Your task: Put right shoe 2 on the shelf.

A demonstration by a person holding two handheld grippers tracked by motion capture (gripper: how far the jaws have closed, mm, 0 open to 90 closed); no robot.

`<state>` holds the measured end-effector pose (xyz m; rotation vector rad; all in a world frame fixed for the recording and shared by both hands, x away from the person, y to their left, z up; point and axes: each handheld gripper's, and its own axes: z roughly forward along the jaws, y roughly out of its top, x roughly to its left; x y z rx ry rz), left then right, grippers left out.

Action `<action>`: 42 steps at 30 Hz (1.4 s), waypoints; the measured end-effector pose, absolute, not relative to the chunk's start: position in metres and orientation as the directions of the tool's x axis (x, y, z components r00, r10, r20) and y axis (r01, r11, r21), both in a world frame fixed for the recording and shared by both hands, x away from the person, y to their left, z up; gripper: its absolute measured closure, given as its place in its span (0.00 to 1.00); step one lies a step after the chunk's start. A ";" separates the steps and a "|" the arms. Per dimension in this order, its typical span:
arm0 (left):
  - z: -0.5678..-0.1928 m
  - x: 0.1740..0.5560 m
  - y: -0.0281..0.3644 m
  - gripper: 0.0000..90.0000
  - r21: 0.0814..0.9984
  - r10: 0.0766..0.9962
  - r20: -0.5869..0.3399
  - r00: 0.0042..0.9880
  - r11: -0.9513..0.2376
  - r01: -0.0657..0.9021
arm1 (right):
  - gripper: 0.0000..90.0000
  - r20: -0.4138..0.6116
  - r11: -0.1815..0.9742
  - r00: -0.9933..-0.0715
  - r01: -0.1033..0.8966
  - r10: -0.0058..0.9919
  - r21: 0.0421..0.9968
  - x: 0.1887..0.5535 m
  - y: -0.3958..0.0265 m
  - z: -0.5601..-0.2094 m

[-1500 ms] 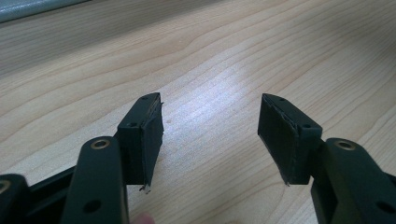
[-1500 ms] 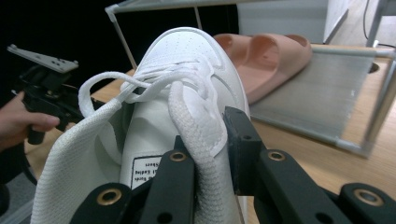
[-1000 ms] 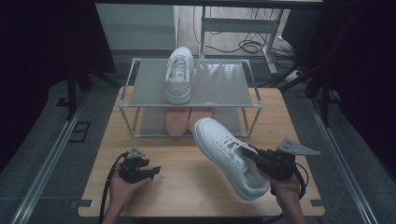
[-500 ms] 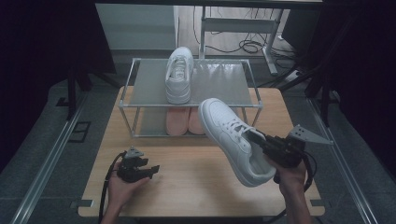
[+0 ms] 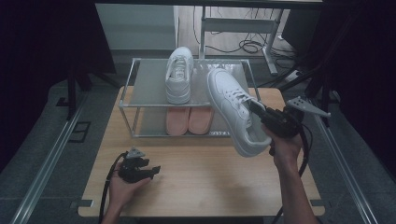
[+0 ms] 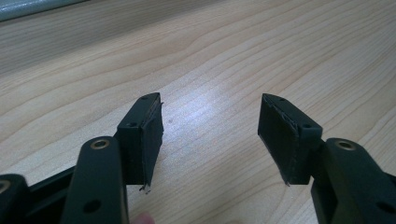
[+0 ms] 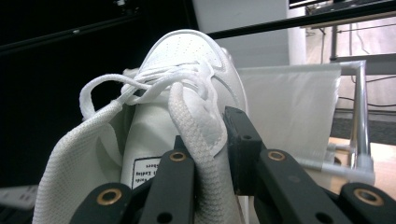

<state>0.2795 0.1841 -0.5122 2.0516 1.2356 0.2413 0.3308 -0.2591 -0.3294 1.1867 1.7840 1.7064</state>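
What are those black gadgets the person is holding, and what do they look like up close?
Each is a black handheld gripper: left gripper, right gripper. Two flat black jaws end in square rubbery pads, joined by arms with brass-coloured rivets. A black cable trails from each, and a grey three-cornered plate sits on top. No sleeves show.

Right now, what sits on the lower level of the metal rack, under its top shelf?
A pair of pink shoes stands side by side under the rack's top shelf. Only their near ends show; the shelf and the white sneaker on it cover the rest.
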 end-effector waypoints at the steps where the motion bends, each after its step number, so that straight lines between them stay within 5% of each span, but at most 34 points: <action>1: -0.512 0.280 0.184 0.45 0.662 0.829 -0.195 0.524 -0.283 0.694 | 0.90 0.263 -0.106 -0.560 0.298 0.786 0.949 0.331 -0.259 -0.329; 42: -0.512 0.279 0.186 0.45 0.670 0.826 -0.208 0.523 -0.269 0.692 | 0.90 0.306 -0.149 -0.374 0.395 0.875 0.907 0.439 -0.201 -0.313</action>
